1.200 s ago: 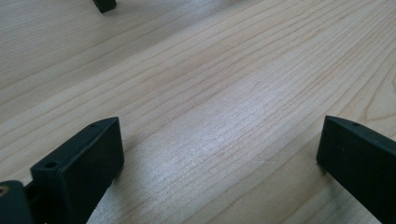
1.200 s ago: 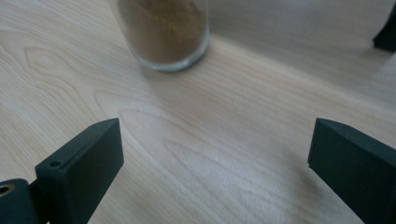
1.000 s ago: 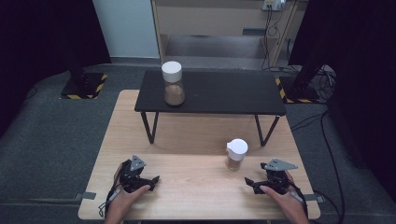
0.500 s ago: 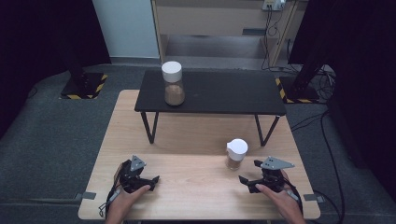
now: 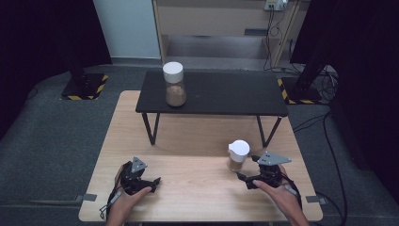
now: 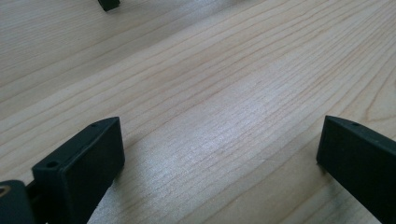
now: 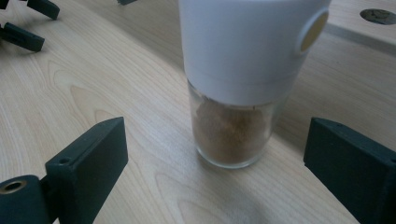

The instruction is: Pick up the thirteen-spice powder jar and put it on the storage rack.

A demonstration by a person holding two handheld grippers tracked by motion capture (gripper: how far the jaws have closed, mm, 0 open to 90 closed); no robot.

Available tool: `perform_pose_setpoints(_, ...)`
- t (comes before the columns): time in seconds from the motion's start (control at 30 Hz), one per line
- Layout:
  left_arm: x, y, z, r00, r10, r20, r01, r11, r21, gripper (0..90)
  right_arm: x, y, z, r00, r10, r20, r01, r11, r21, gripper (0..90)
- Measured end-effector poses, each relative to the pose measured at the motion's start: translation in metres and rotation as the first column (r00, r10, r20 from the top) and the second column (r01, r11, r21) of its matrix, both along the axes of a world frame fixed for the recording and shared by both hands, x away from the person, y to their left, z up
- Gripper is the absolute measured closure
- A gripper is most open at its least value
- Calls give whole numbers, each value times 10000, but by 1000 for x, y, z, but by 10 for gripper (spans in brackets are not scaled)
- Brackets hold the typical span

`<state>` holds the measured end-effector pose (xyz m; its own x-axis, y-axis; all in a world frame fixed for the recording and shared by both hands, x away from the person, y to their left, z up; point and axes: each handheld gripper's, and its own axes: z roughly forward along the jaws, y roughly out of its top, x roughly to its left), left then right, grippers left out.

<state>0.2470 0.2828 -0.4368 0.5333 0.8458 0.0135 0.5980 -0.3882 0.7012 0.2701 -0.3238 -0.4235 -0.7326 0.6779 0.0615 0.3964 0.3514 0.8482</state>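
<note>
Jar [image 7: 232,135]: stands upright on the table [image 5: 197,188], just ahead of my right gripper [image 5: 245,180], not yet between the jaws.
Right gripper: jaws spread wide and have just been closing a little, nothing between them.
Left gripper [image 5: 153,183]: spread, resting low on the table well left of the jar.
Handling: clear wall, probably glass, so stiff, smooth and breakable; light.
Grip: the white cap [image 7: 247,42], wider and less slick.
Contents: brown powder, about half full.
Second jar [image 5: 174,85]: on the black bench [image 5: 221,94] beyond the jar, same powder.
</note>
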Motion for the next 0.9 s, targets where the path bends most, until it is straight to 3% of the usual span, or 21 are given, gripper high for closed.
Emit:
perform_pose_setpoints(0.23,0,0,0,10000,15,0,-15,10000,-4,0,14,14,6,10000,90,34,-90,9999,-53,99)
perform_pose_setpoints(0.5,0,0,0,10000,13,-2,-13,10000,-3,0,28,28,9,9997,-232,-94,230,9994,-255,160)
perform_pose_setpoints(0.9,0,0,0,10000,12,-2,-12,10000,-7,0,33,37,10,9989,-465,-37,463,9976,-512,310)
